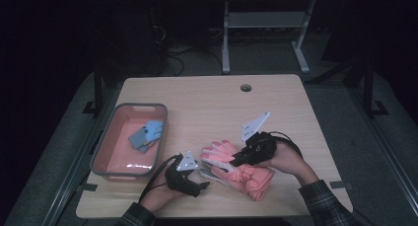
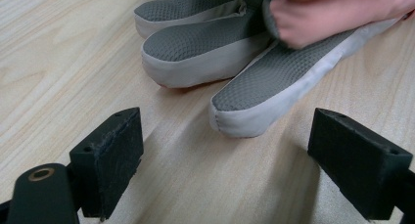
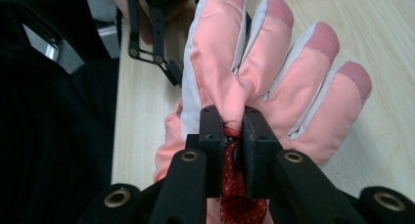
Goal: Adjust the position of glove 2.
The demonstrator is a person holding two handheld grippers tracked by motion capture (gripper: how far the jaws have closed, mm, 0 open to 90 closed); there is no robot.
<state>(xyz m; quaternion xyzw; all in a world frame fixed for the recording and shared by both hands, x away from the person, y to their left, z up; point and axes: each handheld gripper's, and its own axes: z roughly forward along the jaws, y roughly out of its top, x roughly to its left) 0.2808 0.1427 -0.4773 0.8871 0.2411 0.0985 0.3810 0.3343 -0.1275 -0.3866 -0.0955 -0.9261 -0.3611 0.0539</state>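
1. Gloves first: a pink pair lies stacked near the front edge of the table (image 1: 276,97), right of the grey basket (image 1: 101,152), which already holds a blue-grey pair (image 1: 147,134).
2. My right gripper (image 1: 236,159) is clamped on the back of the top pink glove (image 3: 264,82), jaws pinched together on its fabric just below the fingers.
3. My left gripper (image 1: 202,185) rests on the table with jaws wide apart, holding nothing.
4. The lower glove (image 2: 254,92) lies palm up straight ahead of the left gripper. Its grey-gripped fingertips point back at me, the nearest one between the open jaws but a little short of them.
5. That finger's long axis runs almost along my line of reach, angled slightly to the right.
6. The left gripper is the nearer one, so I judge a short push forward, then a close on that fingertip, is what the next move needs.
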